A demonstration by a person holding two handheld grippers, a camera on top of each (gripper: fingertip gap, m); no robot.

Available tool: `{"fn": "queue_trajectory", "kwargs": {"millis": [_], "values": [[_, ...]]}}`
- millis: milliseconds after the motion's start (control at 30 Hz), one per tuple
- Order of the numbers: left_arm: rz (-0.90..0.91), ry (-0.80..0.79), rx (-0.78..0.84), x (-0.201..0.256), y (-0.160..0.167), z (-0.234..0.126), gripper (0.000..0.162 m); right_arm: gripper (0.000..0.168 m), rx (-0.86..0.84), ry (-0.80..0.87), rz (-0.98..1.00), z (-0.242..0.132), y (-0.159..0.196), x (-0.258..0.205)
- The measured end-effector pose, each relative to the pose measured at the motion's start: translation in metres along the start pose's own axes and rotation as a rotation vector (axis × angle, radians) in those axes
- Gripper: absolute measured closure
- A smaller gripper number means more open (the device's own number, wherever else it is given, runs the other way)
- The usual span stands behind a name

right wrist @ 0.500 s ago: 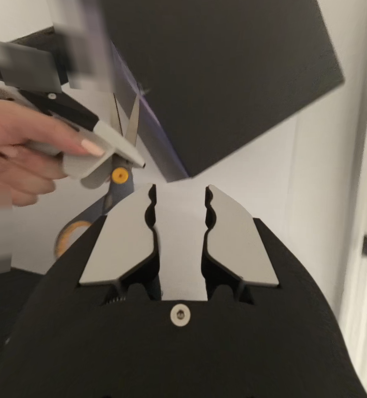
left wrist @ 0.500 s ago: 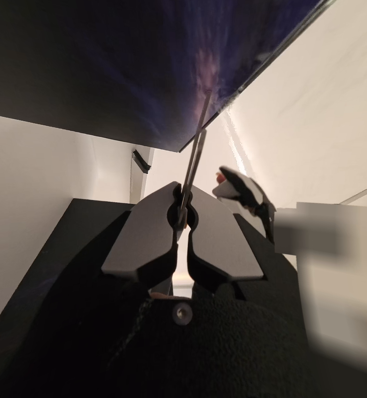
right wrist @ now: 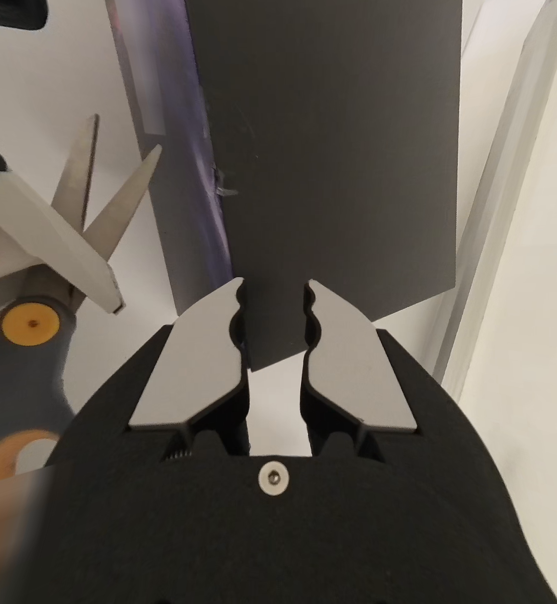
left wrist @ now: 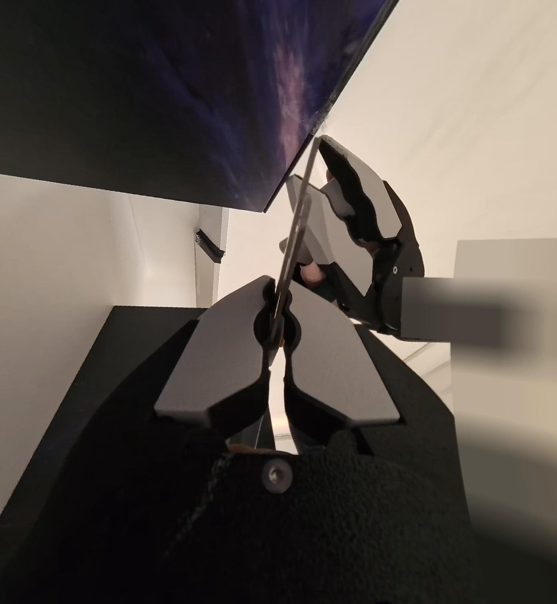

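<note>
The left hand-held gripper (left wrist: pixel 278 304) is clamped on the scissors (right wrist: pixel 87 209) — blades apart, just beside the dark sheet (right wrist: pixel 336 163). The right hand-held gripper (right wrist: pixel 275 294) stands apart around the sheet's lower corner — not gripping.

Since half a second ago, we've brought our right gripper (right wrist: pixel 274 289) in until the dark sheet's (right wrist: pixel 342 163) lower corner sits between its parted fingers, and it looms closer behind the scissors (left wrist: pixel 295 235).
</note>
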State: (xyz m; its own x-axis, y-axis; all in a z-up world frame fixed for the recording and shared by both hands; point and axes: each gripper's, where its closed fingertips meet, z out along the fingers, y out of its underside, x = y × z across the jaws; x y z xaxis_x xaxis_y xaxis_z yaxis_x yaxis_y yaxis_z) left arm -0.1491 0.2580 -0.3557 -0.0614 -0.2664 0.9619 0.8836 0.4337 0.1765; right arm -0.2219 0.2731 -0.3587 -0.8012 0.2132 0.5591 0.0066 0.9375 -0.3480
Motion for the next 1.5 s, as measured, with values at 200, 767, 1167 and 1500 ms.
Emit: {"fn": "queue_trajectory", "kwargs": {"millis": [200,767,1167,1500], "values": [[0.014,0.028,0.001,0.0,0.002,-0.005,0.162,0.14,-0.011,0.028,-0.047,0.003,0.002,-0.009],[0.054,0.061,-0.025,0.006,0.006,-0.005,0.161,0.162,-0.057,0.159,-0.166,0.003,-0.001,-0.017],[0.056,0.063,-0.032,0.006,0.004,-0.004,0.161,0.167,-0.048,0.123,-0.134,0.001,-0.002,-0.016],[0.048,0.061,-0.037,0.001,0.006,-0.003,0.161,0.152,-0.087,0.092,-0.087,-0.006,0.016,-0.006]]}}
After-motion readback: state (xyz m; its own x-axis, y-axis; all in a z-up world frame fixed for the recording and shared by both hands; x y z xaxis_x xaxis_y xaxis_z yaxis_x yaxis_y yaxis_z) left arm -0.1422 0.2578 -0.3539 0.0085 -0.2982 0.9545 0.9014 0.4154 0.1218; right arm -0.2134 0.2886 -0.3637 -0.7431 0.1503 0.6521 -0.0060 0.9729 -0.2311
